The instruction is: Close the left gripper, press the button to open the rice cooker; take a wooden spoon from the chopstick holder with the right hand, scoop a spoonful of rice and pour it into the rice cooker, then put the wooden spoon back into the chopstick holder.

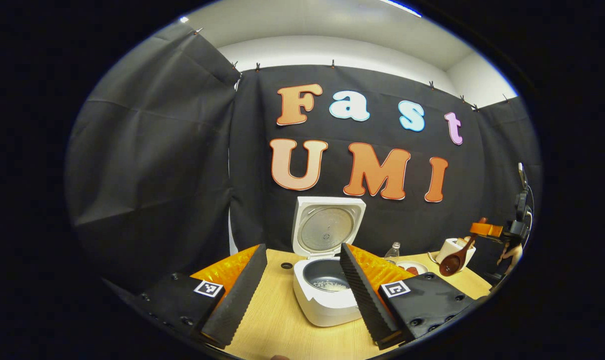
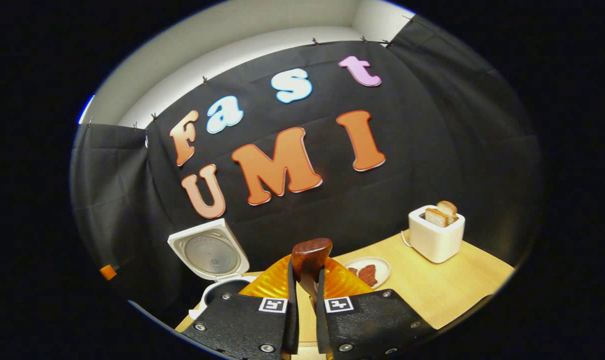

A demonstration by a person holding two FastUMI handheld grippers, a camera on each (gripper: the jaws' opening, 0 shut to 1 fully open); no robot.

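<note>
While the rice cooker [image 1: 327, 290] stands lid-up mid-bench, the left claw [image 1: 302, 295] gapes and the right claw [image 2: 306, 320] pinches the wooden spoon [image 2: 310, 257].

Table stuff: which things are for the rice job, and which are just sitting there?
For the job: rice cooker, lid up, rice inside; wooden spoon held in the right gripper.

Just sitting there: toaster with bread; plate; bottle.
</note>
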